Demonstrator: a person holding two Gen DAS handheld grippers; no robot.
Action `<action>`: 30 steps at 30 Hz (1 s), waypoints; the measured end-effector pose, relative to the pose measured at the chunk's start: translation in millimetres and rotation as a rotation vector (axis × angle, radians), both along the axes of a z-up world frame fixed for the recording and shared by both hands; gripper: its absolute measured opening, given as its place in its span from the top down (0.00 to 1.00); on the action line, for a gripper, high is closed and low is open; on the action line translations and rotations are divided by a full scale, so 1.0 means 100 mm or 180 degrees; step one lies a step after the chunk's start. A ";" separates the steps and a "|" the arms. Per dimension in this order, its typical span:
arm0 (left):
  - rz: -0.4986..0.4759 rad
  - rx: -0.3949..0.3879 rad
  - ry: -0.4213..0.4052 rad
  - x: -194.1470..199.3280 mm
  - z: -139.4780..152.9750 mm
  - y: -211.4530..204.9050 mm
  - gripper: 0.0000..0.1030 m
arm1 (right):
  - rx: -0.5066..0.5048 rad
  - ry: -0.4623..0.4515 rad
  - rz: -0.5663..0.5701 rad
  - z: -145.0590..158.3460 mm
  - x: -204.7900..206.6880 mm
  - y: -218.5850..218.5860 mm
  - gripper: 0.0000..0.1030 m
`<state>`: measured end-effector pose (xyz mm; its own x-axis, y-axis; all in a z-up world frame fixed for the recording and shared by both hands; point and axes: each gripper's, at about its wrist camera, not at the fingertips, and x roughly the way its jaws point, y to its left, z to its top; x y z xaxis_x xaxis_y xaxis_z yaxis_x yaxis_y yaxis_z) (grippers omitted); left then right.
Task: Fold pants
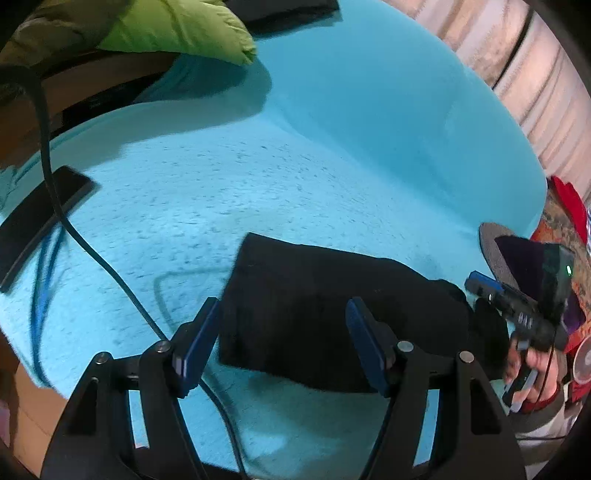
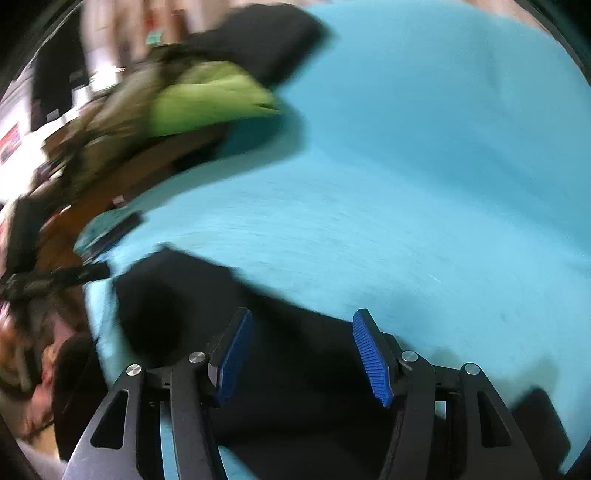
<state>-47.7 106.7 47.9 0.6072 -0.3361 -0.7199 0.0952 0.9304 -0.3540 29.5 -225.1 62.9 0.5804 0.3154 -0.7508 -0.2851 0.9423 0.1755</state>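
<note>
Turquoise fleece blanket [image 1: 332,155] covers a wide, soft surface, likely a bed, and fills most of both wrist views. At its near edge lie the black pants [image 1: 314,317], already gathered into a compact, roughly rectangular bundle, which suggests the folding is well along or nearly finished.

The left gripper [image 1: 284,339] hovers just above the bundle's near left corner with its blue pads [image 1: 369,354] spread apart and nothing pinched between them. The right gripper [image 2: 303,354] also stands spread, pointing down over the dark cloth, its pads not pressing on the fabric. Both sit as they would just after letting go of a fold, though that is a judgement. In the left view the right gripper shows at the bundle's far right end, held in a person's hand [image 1: 532,373].

A black cable [image 1: 92,251] trails across the blanket's left side, past a flat black strip [image 1: 40,229] near the left edge. A lime green puffy jacket [image 1: 177,29] rests at the far left corner. Pale curtains [image 1: 524,74] hang beyond the far right edge. The right view is blurred.
</note>
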 end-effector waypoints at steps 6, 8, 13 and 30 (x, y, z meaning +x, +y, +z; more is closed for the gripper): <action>-0.0064 0.0246 0.0097 0.08 -0.18 -0.21 0.34 | 0.0556 0.0535 -0.0136 -0.32 0.21 -0.37 0.43; -0.0064 0.0307 0.0147 0.08 -0.25 -0.23 0.34 | 0.0449 0.0632 -0.0026 -0.45 0.28 -0.23 0.54; -0.0098 0.0370 0.0164 0.03 -0.28 -0.24 0.34 | 0.0393 0.0292 -0.0051 -0.36 0.25 -0.16 0.92; -0.0194 0.0510 -0.0275 -0.23 0.30 -0.57 0.28 | 0.0372 0.0119 0.0022 0.05 -0.33 -0.30 0.64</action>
